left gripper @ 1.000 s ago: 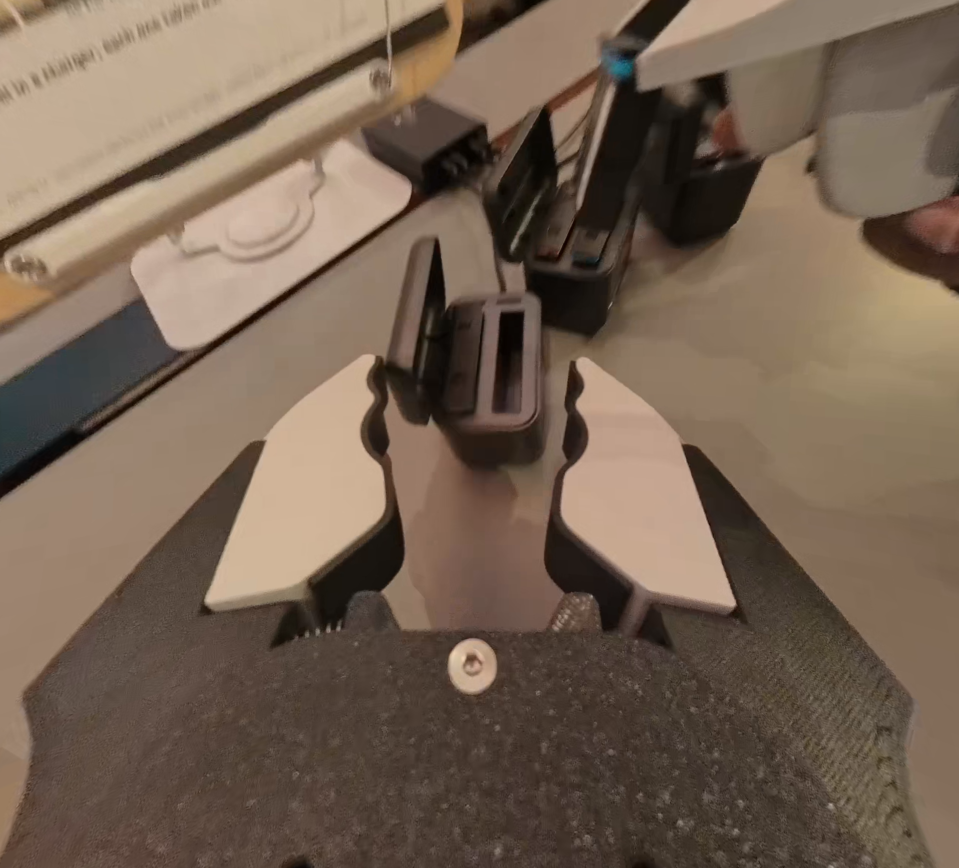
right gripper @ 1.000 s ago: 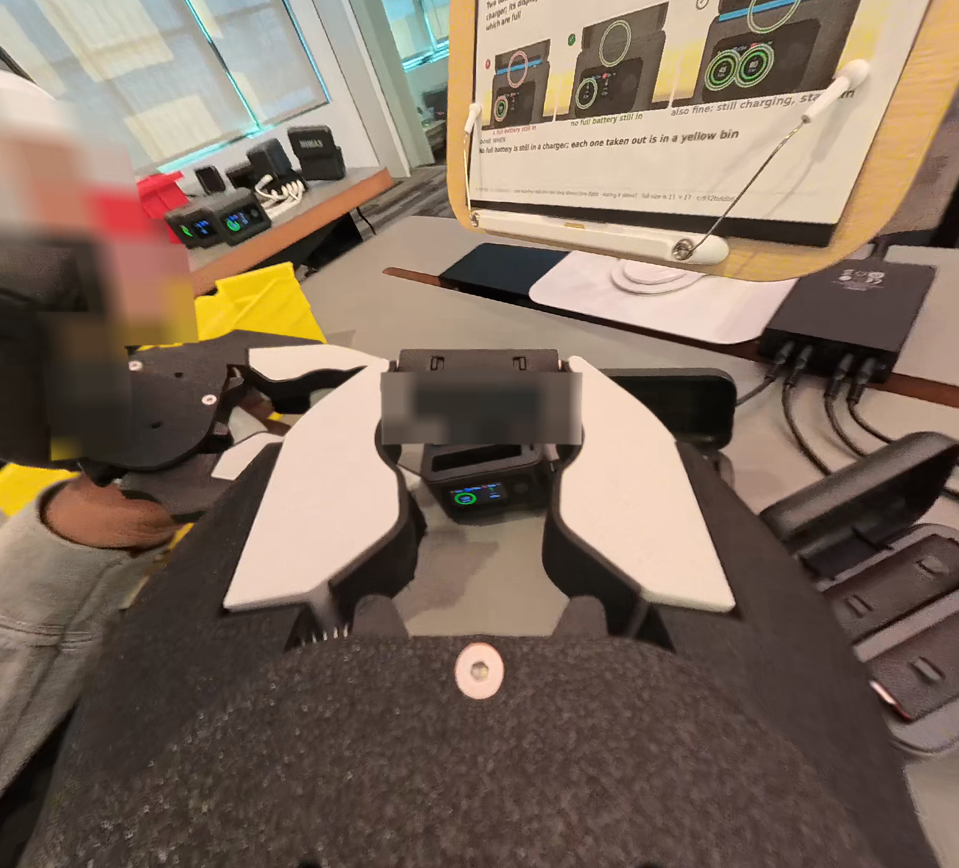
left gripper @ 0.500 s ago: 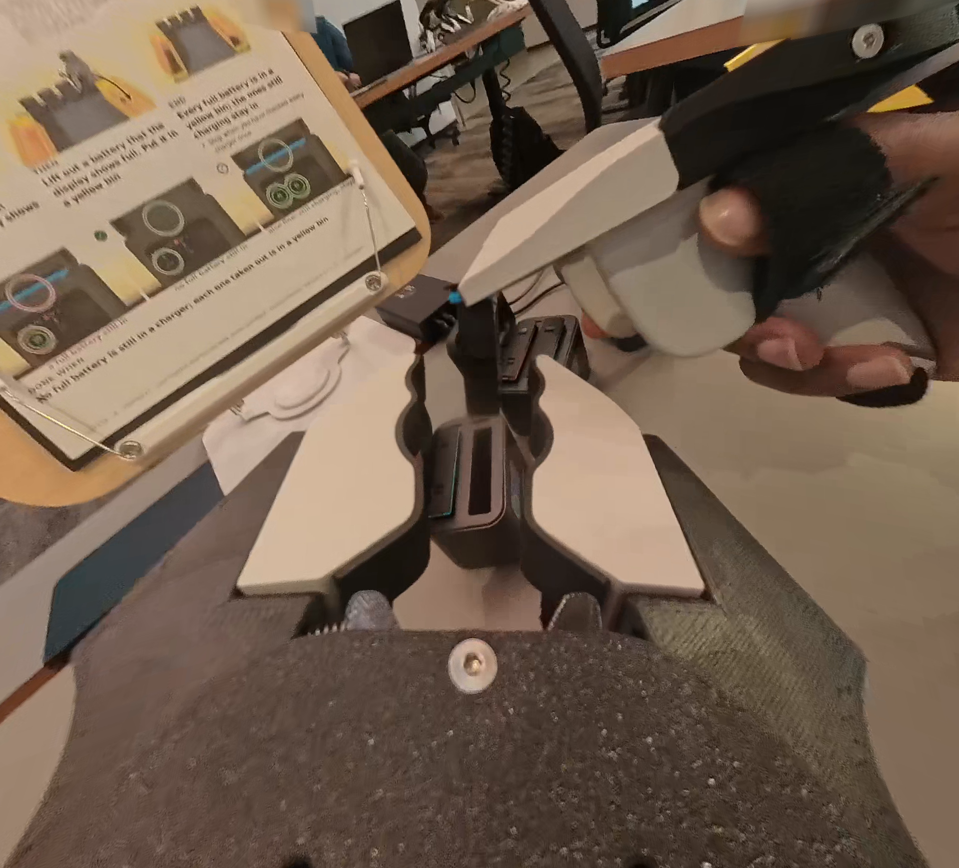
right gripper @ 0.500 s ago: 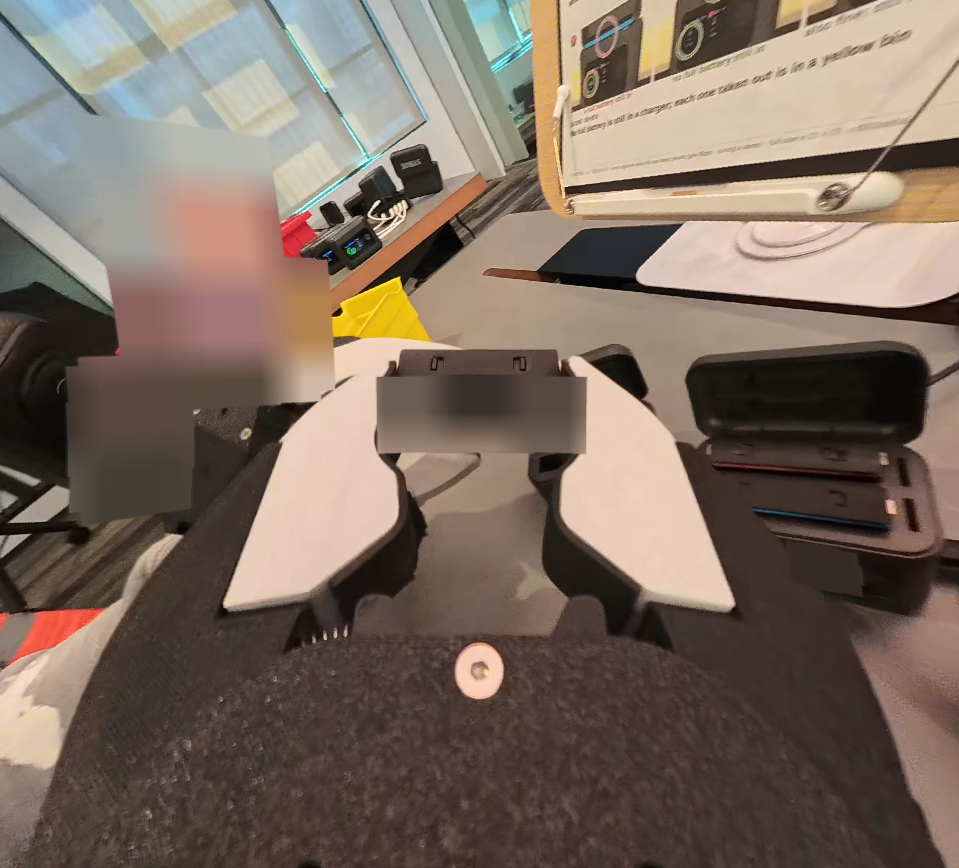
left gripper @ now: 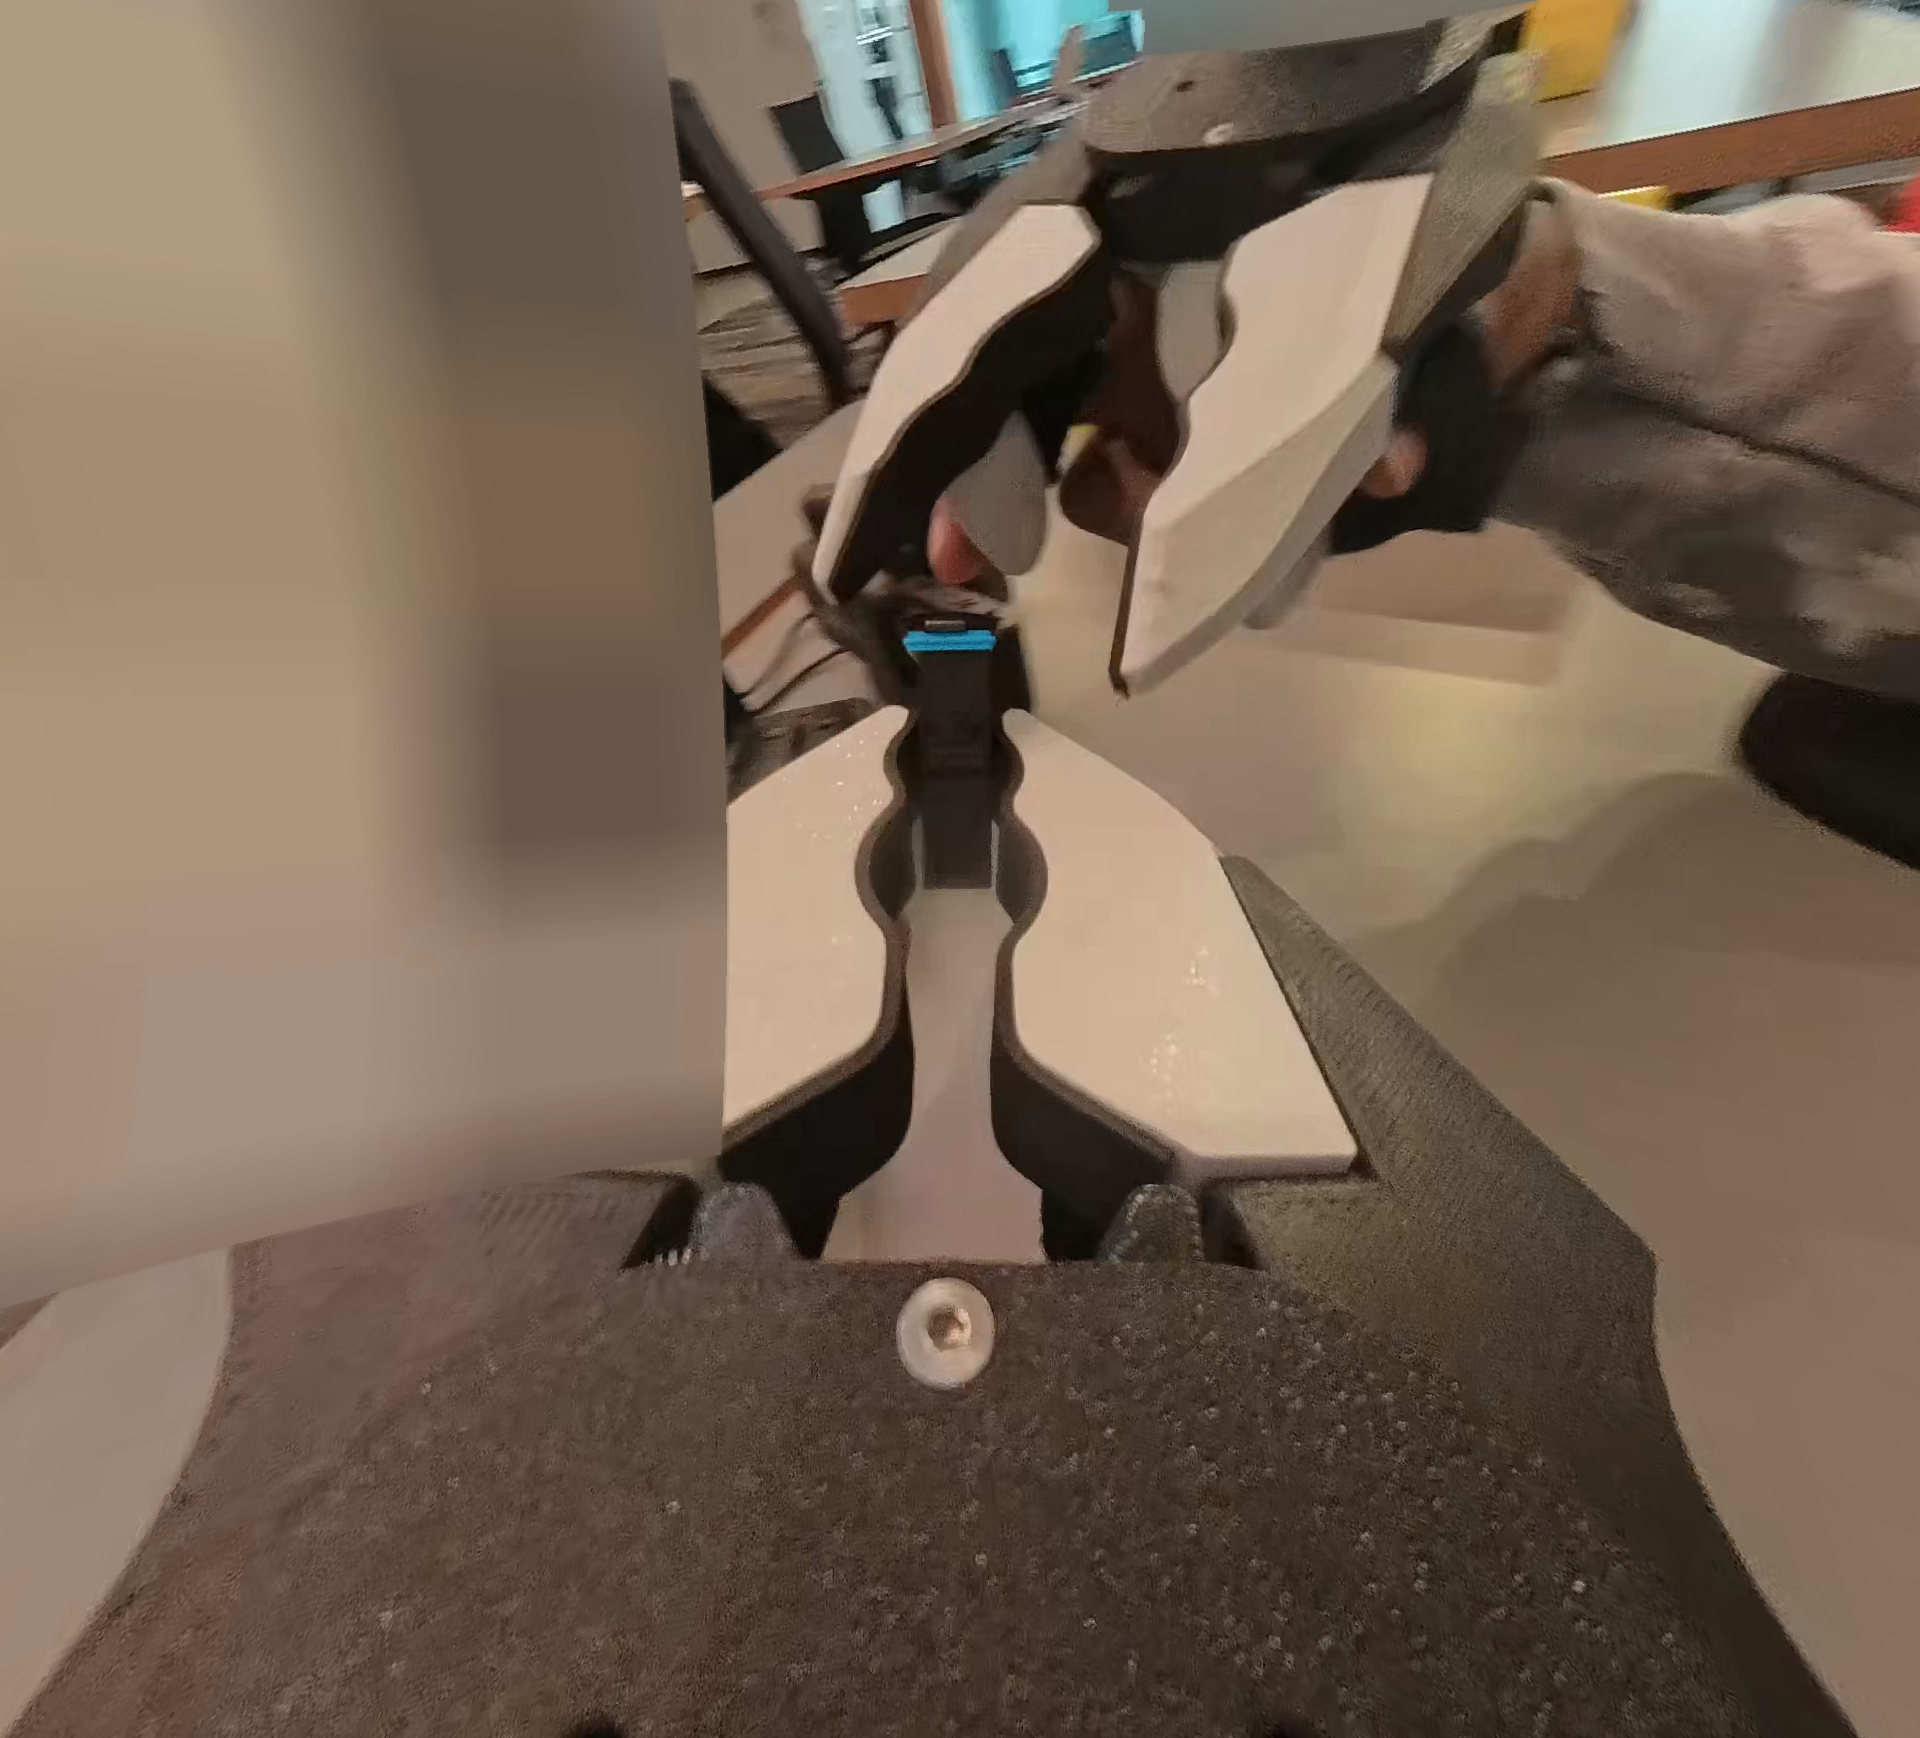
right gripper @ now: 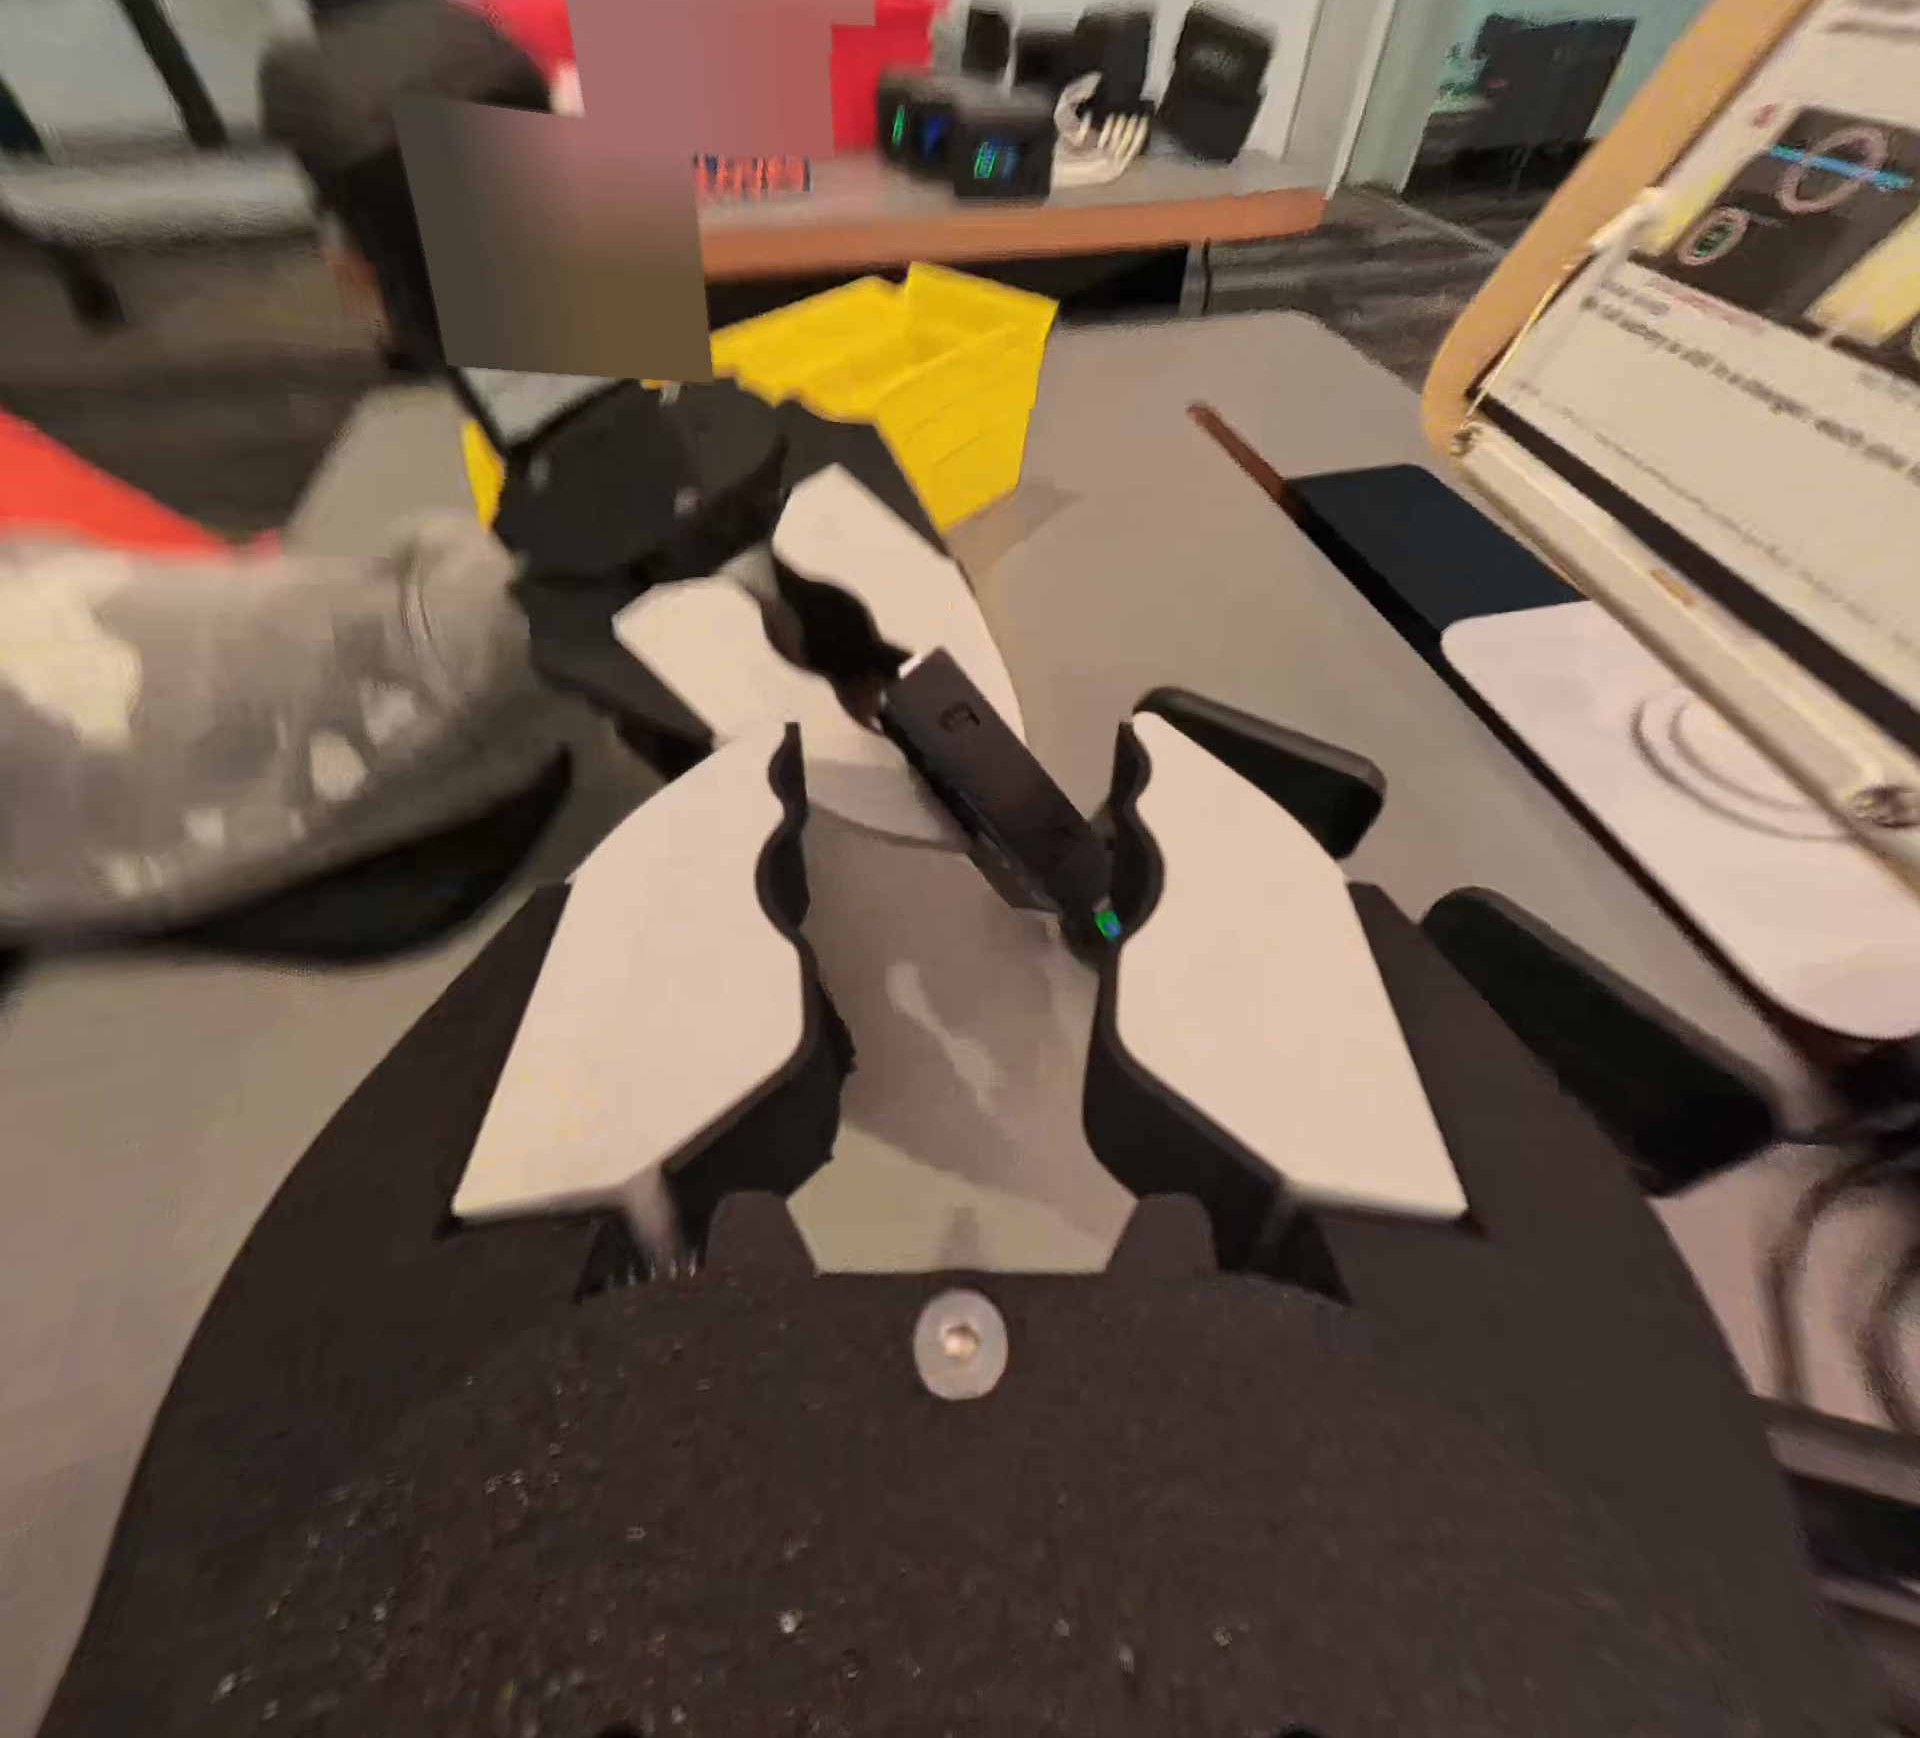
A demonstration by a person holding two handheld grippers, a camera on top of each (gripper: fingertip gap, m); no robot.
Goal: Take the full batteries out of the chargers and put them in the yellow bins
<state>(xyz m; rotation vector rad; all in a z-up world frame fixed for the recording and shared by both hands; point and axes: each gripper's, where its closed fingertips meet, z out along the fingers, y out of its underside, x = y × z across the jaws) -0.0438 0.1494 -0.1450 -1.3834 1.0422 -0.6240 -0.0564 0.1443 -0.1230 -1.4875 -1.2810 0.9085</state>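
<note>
**Left gripper holds a battery between the two tools**

The grey table (right gripper: 1195, 566) fills the lower part of both views. At its far left edge sit the yellow bins (right gripper: 935, 379), and on the right stands an instruction board (right gripper: 1714, 286) on a white base. Two black charger lids (right gripper: 1278, 784) stand open just behind and to the right of the right gripper's fingers.

The person's left arm, in a grey sleeve (right gripper: 260, 701), reaches in from the left of the right wrist view, and the left gripper (right gripper: 862, 660) points toward the right one. The right arm, also in a grey sleeve (left gripper: 1714, 441), comes in from the right of the left wrist view, angled downward, with a hand (left gripper: 1455, 431) in a black fingerless glove around the handle.

The left gripper (left gripper: 961, 732) is pinching a slim black battery (left gripper: 956, 753) near its fingertips. The battery's long axis runs forward along the fingers, and its blue-striped end (left gripper: 948, 672) points away from the gripper toward the right one. In the right wrist view the battery (right gripper: 987, 784) slants from upper left to lower right, its far end reaching in between the right gripper's fingers.

The right gripper (right gripper: 961, 753) is spread wide, its fingers either side of the battery without closing on it. A small green light (right gripper: 1107, 925) shows beside the right finger.
</note>
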